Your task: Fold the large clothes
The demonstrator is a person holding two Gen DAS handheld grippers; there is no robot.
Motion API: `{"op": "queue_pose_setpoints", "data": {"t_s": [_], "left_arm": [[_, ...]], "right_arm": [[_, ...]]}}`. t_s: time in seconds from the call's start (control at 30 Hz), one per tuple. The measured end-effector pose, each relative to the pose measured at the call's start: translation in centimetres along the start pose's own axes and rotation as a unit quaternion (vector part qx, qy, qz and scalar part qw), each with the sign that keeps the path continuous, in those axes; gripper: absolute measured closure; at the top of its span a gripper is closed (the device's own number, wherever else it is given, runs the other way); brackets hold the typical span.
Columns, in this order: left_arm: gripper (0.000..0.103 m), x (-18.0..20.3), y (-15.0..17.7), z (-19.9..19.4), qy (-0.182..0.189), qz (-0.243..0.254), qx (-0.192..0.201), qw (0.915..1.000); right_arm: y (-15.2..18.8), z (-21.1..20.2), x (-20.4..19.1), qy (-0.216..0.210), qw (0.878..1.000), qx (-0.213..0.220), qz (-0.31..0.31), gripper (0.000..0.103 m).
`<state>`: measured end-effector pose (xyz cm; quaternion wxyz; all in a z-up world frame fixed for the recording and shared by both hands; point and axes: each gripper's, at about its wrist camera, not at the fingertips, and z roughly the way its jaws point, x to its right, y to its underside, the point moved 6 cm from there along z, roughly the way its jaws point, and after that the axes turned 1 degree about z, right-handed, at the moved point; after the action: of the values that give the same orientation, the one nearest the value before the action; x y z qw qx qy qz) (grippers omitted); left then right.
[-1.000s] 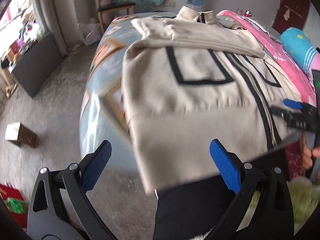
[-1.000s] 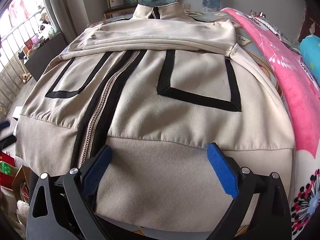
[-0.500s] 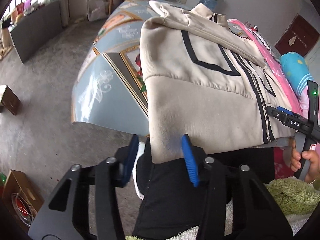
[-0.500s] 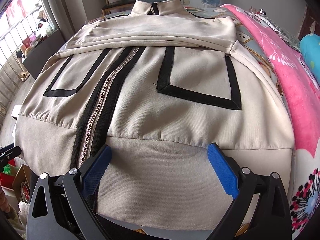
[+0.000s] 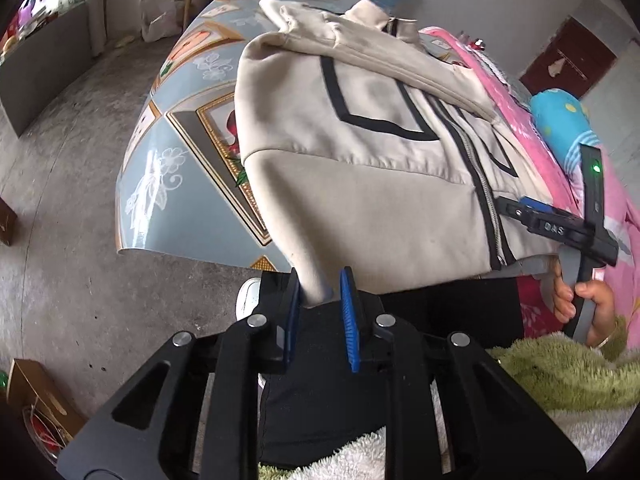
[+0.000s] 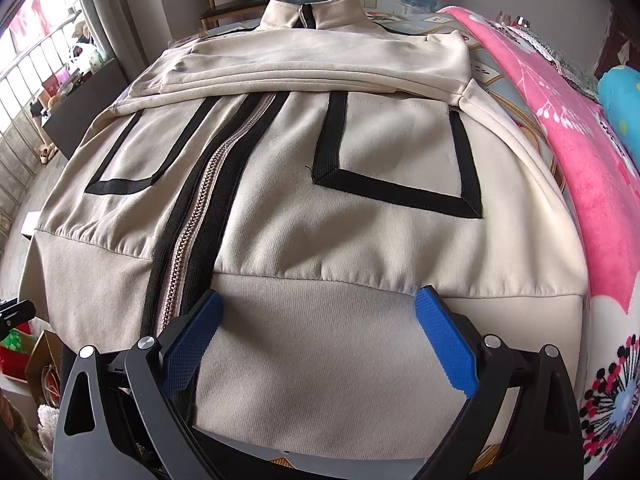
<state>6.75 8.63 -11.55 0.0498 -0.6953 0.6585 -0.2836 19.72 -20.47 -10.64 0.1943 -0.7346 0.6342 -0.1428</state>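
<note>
I'm closing the left tongs [image 5: 320, 292] on the jacket [image 5: 360, 184] hem corner at six o'clock, where it overhangs the table [image 5: 180, 128]; right tongs [image 6: 316, 320] are waiting apart over the hem, ready to grip.

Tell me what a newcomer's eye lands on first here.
The beige jacket with black trim and a centre zipper, spread over the patterned table, fills both views. The left claw has just been closing on its hem corner; the right claw stands open over the hem. A pink blanket lies to the right.
</note>
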Motion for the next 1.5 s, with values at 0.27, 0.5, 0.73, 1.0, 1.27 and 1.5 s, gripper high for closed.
{"op": "queue_pose_setpoints", "data": {"t_s": [0.27, 0.5, 0.73, 1.0, 1.27, 1.5], "left_arm": [[0.084, -0.4, -0.3, 0.8, -0.010, -0.010, -0.013, 0.9998], [0.091, 0.4, -0.4, -0.2, -0.027, 0.023, -0.005, 0.9994], [0.093, 0.6, -0.5, -0.7, -0.023, 0.029, -0.001, 0.9993], [0.097, 1.8, -1.3, -2.5, -0.015, 0.056, 0.031, 0.9978], [0.098, 2.8, -4.9, -5.3, 0.014, 0.060, 0.089, 0.9941], [0.098, 2.7, -10.6, -5.1, 0.018, 0.065, 0.128, 0.9894]], "right_arm": [[1.1, -2.3, 3.0, -0.044, 0.997, 0.013, 0.054, 0.009], [4.0, -5.9, 11.0, 0.001, 0.988, 0.028, 0.149, 0.020], [5.3, -5.3, 14.6, 0.027, 0.982, 0.009, 0.187, 0.039], [6.4, -5.1, 13.9, 0.048, 0.985, -0.014, 0.163, 0.087], [2.8, -8.6, 13.3, 0.021, 0.985, 0.042, 0.168, 0.097], [-3.0, -9.2, 13.5, 0.009, 0.983, 0.095, 0.157, 0.097]]}}
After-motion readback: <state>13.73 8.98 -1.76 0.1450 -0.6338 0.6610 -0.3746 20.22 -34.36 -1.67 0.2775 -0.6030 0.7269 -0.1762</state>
